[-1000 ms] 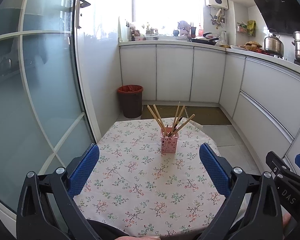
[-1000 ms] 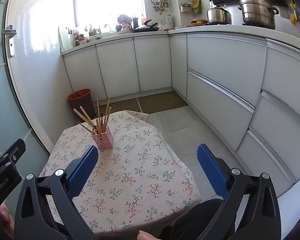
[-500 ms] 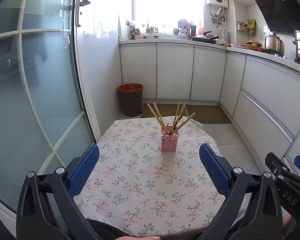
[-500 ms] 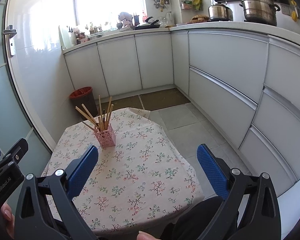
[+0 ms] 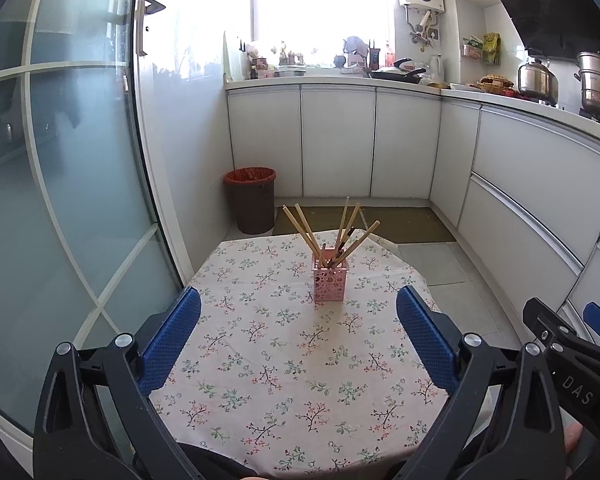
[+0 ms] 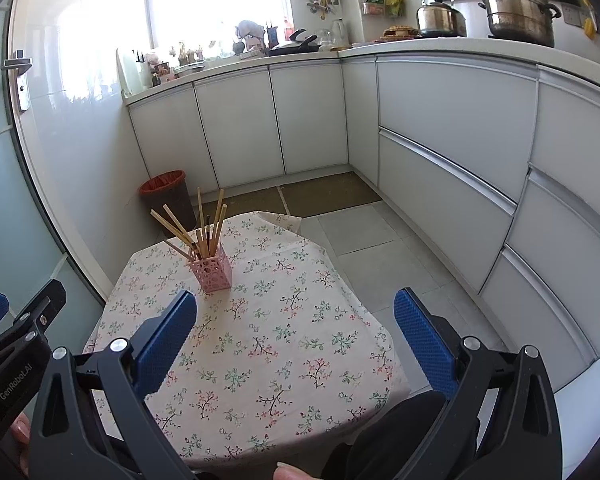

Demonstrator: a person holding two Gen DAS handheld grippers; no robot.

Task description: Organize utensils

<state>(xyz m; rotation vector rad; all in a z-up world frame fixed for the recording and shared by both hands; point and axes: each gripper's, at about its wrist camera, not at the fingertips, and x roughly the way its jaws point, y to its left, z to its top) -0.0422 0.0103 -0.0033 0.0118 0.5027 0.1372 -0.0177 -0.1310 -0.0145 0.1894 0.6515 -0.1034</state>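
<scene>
A pink perforated holder (image 5: pixel 330 283) stands on the far half of a small table with a floral cloth (image 5: pixel 284 364). Several wooden chopsticks (image 5: pixel 308 232) and a dark utensil lean out of it. The holder also shows in the right wrist view (image 6: pixel 213 272), with the chopsticks (image 6: pixel 180 228) fanned to the left. My left gripper (image 5: pixel 298 320) is open and empty, above the near part of the table, well short of the holder. My right gripper (image 6: pixel 296 324) is open and empty, above the table's right half, to the right of the holder.
A brown bin with a red liner (image 5: pixel 251 199) stands on the floor beyond the table. White cabinets (image 5: pixel 340 140) run along the back and right. A glass door (image 5: pixel 60 160) is at the left. Pots (image 6: pixel 512 8) sit on the counter.
The right gripper has drifted slightly forward and tilted down toward the table. The left gripper has barely moved. Both stay open.
</scene>
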